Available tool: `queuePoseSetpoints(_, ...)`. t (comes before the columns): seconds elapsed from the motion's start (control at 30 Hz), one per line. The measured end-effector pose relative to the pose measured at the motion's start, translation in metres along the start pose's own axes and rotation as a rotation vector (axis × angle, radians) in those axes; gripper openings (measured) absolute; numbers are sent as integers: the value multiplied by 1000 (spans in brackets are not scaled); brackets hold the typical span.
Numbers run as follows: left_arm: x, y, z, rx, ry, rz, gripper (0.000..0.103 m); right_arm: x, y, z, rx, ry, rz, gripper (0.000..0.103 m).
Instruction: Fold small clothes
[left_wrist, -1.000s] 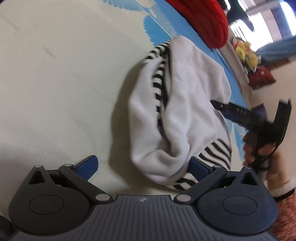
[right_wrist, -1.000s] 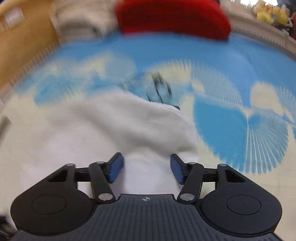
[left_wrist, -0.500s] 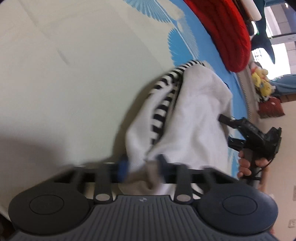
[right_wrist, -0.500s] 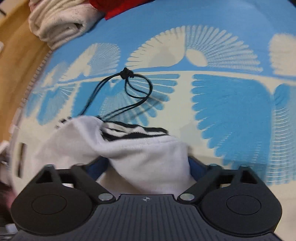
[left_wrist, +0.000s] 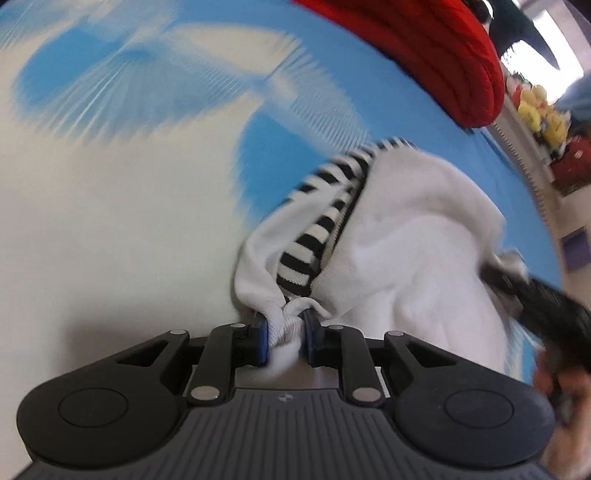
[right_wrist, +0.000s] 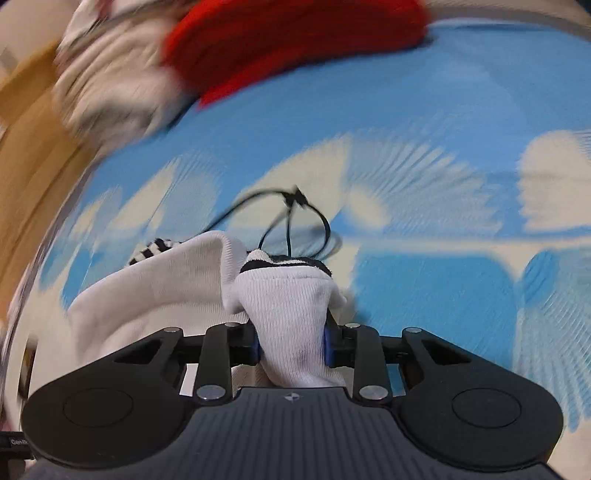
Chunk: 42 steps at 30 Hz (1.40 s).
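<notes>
A small white garment (left_wrist: 402, 236) with black-and-white striped trim (left_wrist: 314, 221) lies bunched on a blue and cream patterned mat (left_wrist: 110, 184). My left gripper (left_wrist: 286, 334) has its jaws closing, and its blue pads pinch a gathered edge of the white cloth. My right gripper (right_wrist: 291, 345) is closing too, with a thick fold of the same white garment (right_wrist: 288, 306) squeezed between its pads. In the left wrist view the right gripper (left_wrist: 535, 295) shows at the far right, in a person's hand. A black drawstring (right_wrist: 291, 221) loops out from the garment.
A red knitted item (left_wrist: 424, 55) lies at the far side of the mat, also in the right wrist view as a red knit (right_wrist: 295, 44). A cream folded cloth (right_wrist: 110, 85) sits beside it. Yellow plush toys (left_wrist: 539, 114) stand beyond the mat's edge.
Both grippers went from wide open around the garment to closed on its cloth. The left gripper swept sideways across the mat, dragging the pinched edge, and the views are blurred.
</notes>
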<state>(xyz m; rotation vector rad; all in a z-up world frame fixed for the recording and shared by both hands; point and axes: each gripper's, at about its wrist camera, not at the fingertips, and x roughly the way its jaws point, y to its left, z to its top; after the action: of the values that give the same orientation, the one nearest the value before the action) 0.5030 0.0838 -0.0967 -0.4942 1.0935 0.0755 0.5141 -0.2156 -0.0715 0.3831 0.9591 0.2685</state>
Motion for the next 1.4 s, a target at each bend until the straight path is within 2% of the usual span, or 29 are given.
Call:
queuePoseSetpoints(0.07,27,-44,42,83,-51,55,17,-2,-34,9,132,-67,-23,30)
queuePoseSetpoints(0.1,41,-69,61,130,-72,70,13,-4,-51,9,178,-91,-29,30)
queuePoseSetpoints(0.17,67,-119,90,186,-114,82,12,-14,-90,-1,273,-141,-26,30)
queuePoseSetpoints(0.27,96,-181,107,292,-149,68,10,-41,-127,-34,367,-156,12,30)
queuePoseSetpoints(0.33,111,-212,114,357,-158,60,11,-67,-131,-61,348,-160,21,30)
queuePoseSetpoints(0.37,113,-217,116,366,-165,55,12,-80,-129,-77,336,-160,24,30)
queuePoseSetpoints(0.43,109,-217,121,361,-175,36,38,-94,-128,-98,341,-151,46,30)
queuePoseSetpoints(0.47,106,-214,125,346,-185,38,70,-98,-128,-105,343,-151,52,30)
queuePoseSetpoints(0.5,99,-207,128,324,-211,40,89,-102,-130,-111,349,-151,60,33)
queuePoseSetpoints(0.53,87,-197,129,300,-258,31,91,-103,-132,-111,345,-152,66,34)
queuePoseSetpoints(0.57,78,-185,128,284,-288,19,91,-104,-137,-109,342,-157,72,40)
queuePoseSetpoints(0.6,68,-170,127,270,-282,1,91,-107,-140,-105,341,-157,57,51)
queuePoseSetpoints(0.63,59,-159,125,260,-266,-17,91,-113,-137,-102,319,-180,19,57)
queuePoseSetpoints(0.7,39,-141,112,270,-241,-34,92,-136,-119,-97,160,-317,-131,70)
queuePoseSetpoints(0.77,26,-131,94,317,-234,-42,92,-155,-100,-91,31,-418,-211,72)
queuePoseSetpoints(0.8,24,-129,87,346,-235,-56,92,-160,-92,-84,-10,-457,-212,70)
queuePoseSetpoints(0.83,21,-132,77,371,-228,-70,92,-160,-85,-74,-71,-480,-179,68)
queuePoseSetpoints(0.87,25,-137,74,394,-217,-88,92,-151,-75,-56,-151,-465,-138,52)
queuePoseSetpoints(0.9,32,-144,71,420,-207,-102,92,-138,-70,-40,-191,-437,-115,28)
queuePoseSetpoints(0.93,37,-150,66,432,-203,-98,92,-122,-67,-22,-202,-403,-93,22)
queuePoseSetpoints(1.03,65,-169,62,469,-187,-46,92,-58,-63,25,-204,-262,-64,20)
queuePoseSetpoints(1.07,78,-171,64,476,-186,-19,92,-39,-62,33,-207,-228,-118,20)
queuePoseSetpoints(1.1,91,-172,67,487,-190,29,92,-21,-66,37,-199,-196,-185,15)
queuePoseSetpoints(1.13,102,-168,71,478,-194,75,96,-6,-74,37,-168,-153,-255,3)
queuePoseSetpoints(1.17,111,-161,77,443,-187,73,103,2,-91,34,-107,-135,-269,0)
queuePoseSetpoints(1.23,117,-143,89,356,-193,58,103,-7,-115,26,6,-188,-184,0)
queuePoseSetpoints(1.3,116,-131,96,317,-214,57,103,-23,-132,14,127,-240,-113,0)
queuePoseSetpoints(1.33,112,-126,98,308,-225,60,103,-31,-136,9,169,-270,-92,0)
queuePoseSetpoints(1.4,100,-118,101,296,-241,64,103,-54,-137,3,220,-322,-111,3)
